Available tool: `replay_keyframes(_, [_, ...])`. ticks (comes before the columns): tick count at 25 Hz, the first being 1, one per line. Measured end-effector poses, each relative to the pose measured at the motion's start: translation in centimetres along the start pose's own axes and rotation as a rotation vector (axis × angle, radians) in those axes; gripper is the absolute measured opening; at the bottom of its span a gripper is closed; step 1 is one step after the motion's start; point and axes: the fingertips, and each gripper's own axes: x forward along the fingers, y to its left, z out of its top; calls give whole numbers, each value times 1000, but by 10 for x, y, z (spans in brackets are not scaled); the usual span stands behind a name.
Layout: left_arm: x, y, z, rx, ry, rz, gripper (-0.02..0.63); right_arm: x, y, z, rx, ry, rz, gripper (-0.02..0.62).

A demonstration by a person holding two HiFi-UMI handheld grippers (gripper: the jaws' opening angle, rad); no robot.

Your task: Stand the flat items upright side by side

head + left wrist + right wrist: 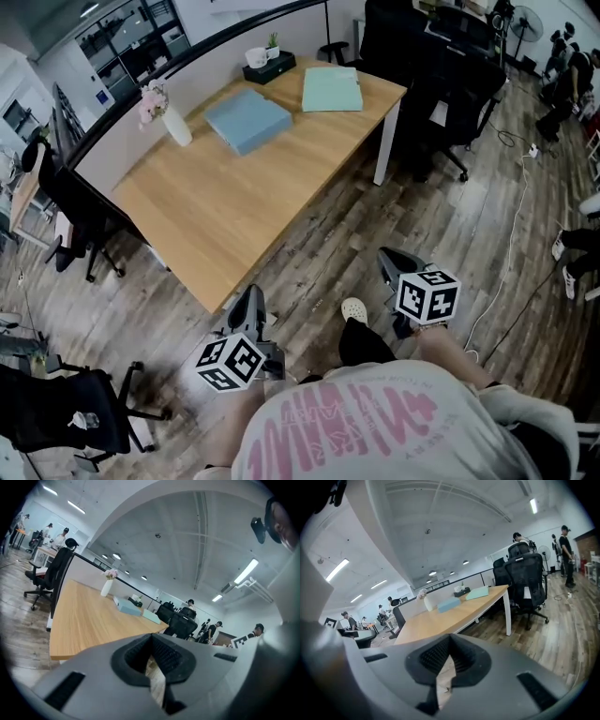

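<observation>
Head view, grippers: left gripper [249, 302] and right gripper [387, 263] both hang low over the wood floor, short of the table [216, 216], with nothing in them.
Head view, items: blue flat item [248, 119] and green flat item [331, 89] lie flat at the table's far end, well ahead of both sets of fingertips. They're apart from each other, blue more ahead of the left tips, green more ahead of the right.
Head view, neighbours: white vase [175, 124] sits just left of the blue one, and a black tray [269, 66] sits behind the gap between the two.
Left gripper view, fingers: pressed together, empty, only floor showing through the notch.
Left gripper view, items: far beyond the tips, green roughly straight ahead, blue a bit left.
Right gripper view, fingers: closed up too, nothing pinched.
Right gripper view, items: far beyond the tips, blue about straight ahead, green off to the right.
Handling guess: they look like stiff, boxy folders or books, probably light-ish, with smooth covers that could slide on the wood. Can't tell if they flop open.
Where to grab: I'd pinch a long edge near its middle, tip the item up onto the opposite edge, and use the other gripper as a stop.
</observation>
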Motion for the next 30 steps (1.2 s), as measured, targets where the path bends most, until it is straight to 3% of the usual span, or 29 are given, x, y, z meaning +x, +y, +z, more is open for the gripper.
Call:
replay_keyframes(7, [80,8,45,-73,-102,72,2,81,-42,55,16,51,61,-2])
replay_keyframes(13, [152,-7,97,-53,-184,90,3,141,-69,151,-36,-25,158,-2])
replay_keyframes(17, [184,-10,109,-49,-228,117,3,170,-78,181,-90,-24,251,-2])
replay_keyframes(22, [209,-4,87,-68,-150,149,3,202,-106,172,-58,35,237,-2])
replay_keyframes(26, [219,20,75,-83,-76,232,3,222,-122,163,-28,80,223,-2])
replay_keyframes(30, [244,41,80,-93,-60,266,3,247,-143,170,36,88,196,-2])
